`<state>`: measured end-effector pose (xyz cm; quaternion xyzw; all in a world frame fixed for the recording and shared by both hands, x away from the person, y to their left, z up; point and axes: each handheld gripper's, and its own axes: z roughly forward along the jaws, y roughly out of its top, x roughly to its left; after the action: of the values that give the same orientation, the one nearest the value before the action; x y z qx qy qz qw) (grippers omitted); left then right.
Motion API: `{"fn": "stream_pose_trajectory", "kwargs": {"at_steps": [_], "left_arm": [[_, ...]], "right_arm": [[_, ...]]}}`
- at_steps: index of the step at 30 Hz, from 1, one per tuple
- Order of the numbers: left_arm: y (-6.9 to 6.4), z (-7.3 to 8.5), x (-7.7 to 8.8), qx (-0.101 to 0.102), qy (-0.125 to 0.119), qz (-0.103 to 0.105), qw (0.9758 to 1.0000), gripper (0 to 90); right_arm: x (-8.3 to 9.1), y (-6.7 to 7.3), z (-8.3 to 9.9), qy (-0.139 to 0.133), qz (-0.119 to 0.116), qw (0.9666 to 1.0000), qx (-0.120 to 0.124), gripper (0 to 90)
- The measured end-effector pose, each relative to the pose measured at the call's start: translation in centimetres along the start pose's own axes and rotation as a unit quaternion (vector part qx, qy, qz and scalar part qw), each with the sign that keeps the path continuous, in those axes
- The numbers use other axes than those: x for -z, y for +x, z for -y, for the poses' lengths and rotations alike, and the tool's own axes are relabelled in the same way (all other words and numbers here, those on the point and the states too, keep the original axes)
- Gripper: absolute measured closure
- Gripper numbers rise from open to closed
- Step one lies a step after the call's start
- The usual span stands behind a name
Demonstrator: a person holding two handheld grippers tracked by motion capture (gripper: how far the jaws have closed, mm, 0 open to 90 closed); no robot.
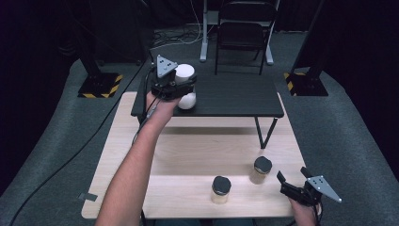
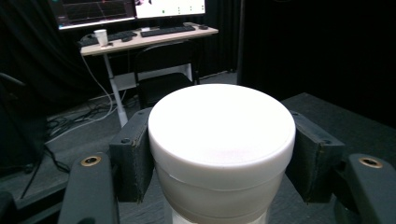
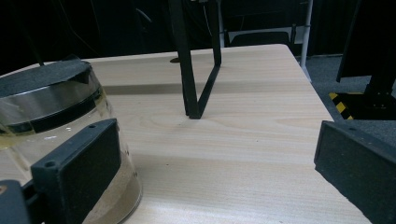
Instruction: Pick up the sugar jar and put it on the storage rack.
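Note:
My left gripper (image 1: pixel 185 84) is shut on a white lidded tub (image 1: pixel 184 72), held over the left end of the black raised shelf (image 1: pixel 235 96). In the left gripper view the two pads (image 2: pixel 133 154) press on the tub (image 2: pixel 222 130) just under its lid. The tub's rounded lower part pokes out below the jaws; whether it rests on the shelf I cannot tell. At the table's near right corner my right gripper (image 1: pixel 291 174) stands open with nothing between its jaws. In the right gripper view (image 3: pixel 215 163), a black-lidded glass jar (image 3: pixel 51 107) stands just outside the left jaw.
Two glass jars with black lids (image 1: pixel 221 189) (image 1: pixel 261 170) stand on the light wooden table (image 1: pixel 197 150) near its front edge. The shelf's black leg (image 3: pixel 194 70) comes down onto the wood ahead of the right gripper. A chair (image 1: pixel 244 33) stands behind the shelf.

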<state>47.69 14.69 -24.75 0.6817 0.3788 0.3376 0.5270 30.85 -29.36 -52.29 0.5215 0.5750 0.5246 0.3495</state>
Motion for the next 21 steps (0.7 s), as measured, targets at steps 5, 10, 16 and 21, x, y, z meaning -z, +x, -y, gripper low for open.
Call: {"fn": "stream_pose_trajectory", "kwargs": {"at_steps": [5,10,16,21], "left_arm": [[0.30,0.14,-0.23,0.009,0.005,-0.006,0.9999,33.2],[0.24,0.34,-0.52,0.016,0.012,-0.006,0.9998,33.2],[0.15,0.34,-0.83,0.016,0.018,-0.010,0.9997,33.2],[0.21,0.62,-0.84,0.029,0.009,-0.016,0.9994,33.2]], "right_arm": [[0.08,-0.09,0.02,-0.003,-0.002,1.0000,-0.006,0.0],[0.10,-0.12,0.02,-0.006,-0.003,1.0000,-0.006,0.0],[0.08,-0.18,0.00,-0.005,-0.005,0.9999,-0.007,0.0],[0.04,-0.18,-0.02,-0.005,-0.007,0.9999,-0.006,0.0]]}}
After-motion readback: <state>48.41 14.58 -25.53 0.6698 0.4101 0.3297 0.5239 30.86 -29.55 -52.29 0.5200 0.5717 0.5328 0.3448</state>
